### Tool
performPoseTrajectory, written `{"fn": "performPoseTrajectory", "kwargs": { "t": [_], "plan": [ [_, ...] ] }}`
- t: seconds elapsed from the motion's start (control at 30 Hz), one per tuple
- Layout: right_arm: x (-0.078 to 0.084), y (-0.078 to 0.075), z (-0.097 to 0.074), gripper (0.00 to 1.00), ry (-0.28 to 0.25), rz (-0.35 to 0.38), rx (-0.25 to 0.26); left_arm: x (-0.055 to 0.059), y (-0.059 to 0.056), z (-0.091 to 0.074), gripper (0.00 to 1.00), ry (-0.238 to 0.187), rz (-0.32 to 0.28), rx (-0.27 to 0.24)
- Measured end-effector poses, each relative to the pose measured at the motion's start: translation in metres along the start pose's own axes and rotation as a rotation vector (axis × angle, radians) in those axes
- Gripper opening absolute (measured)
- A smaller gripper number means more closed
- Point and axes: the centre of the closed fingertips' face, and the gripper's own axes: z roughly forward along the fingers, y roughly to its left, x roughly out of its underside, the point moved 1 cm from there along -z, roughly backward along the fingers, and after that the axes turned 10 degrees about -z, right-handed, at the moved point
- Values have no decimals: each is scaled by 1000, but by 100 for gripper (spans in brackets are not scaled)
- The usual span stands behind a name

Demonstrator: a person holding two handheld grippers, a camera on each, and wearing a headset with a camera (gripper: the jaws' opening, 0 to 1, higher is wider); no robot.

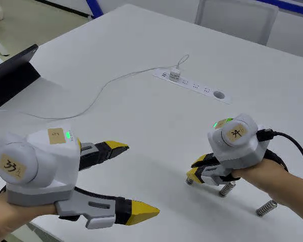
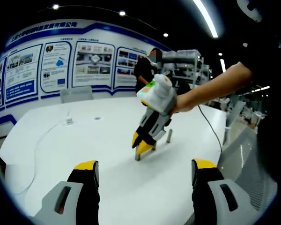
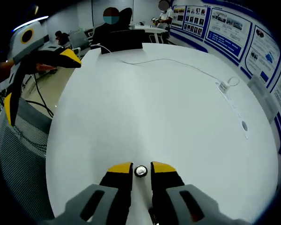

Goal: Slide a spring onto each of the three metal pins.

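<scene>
My right gripper [image 1: 194,174] points down at the white table [image 1: 141,111]. Its yellow jaws stand close on either side of the round top of an upright metal pin [image 3: 140,171], which is also seen under the tips from the side [image 2: 137,157]. Two springs [image 1: 225,189] [image 1: 266,207] stand tilted on the table just behind that gripper; whether pins run through them I cannot tell. A bare-looking pin [image 2: 169,136] stands behind the right gripper [image 2: 143,144]. My left gripper [image 1: 130,179] hovers at the near left, wide open and holding nothing.
A white power strip [image 1: 194,85] with a plugged-in charger and a long white cable [image 1: 98,96] lies across the table's middle. A dark tablet [image 1: 10,75] leans at the far left. People sit and stand beyond the table's far end [image 3: 114,18].
</scene>
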Motion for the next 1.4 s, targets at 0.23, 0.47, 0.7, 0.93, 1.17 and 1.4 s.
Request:
{"fn": "performPoseTrajectory", "kwargs": {
  "t": [0.23,0.47,0.7,0.93,1.17,1.4],
  "plan": [
    [-11,-3,-20,21,-73,-10,40,-3,0,-2,84,-2,7,-6],
    [-9,-6,-54,30,-140,-73,146,-14,-1,-1,86,-24,17,-14],
    [5,-13,-99,36,-228,3,272,-37,-3,0,87,-72,48,-27],
    [36,-17,-154,57,-311,132,454,-49,-6,3,91,-94,54,-28],
    [85,-10,-195,62,-338,286,562,-49,-8,4,94,-93,112,-73],
    [118,-2,-232,66,-381,401,686,-58,-9,2,100,-132,88,-86]
  ]
}}
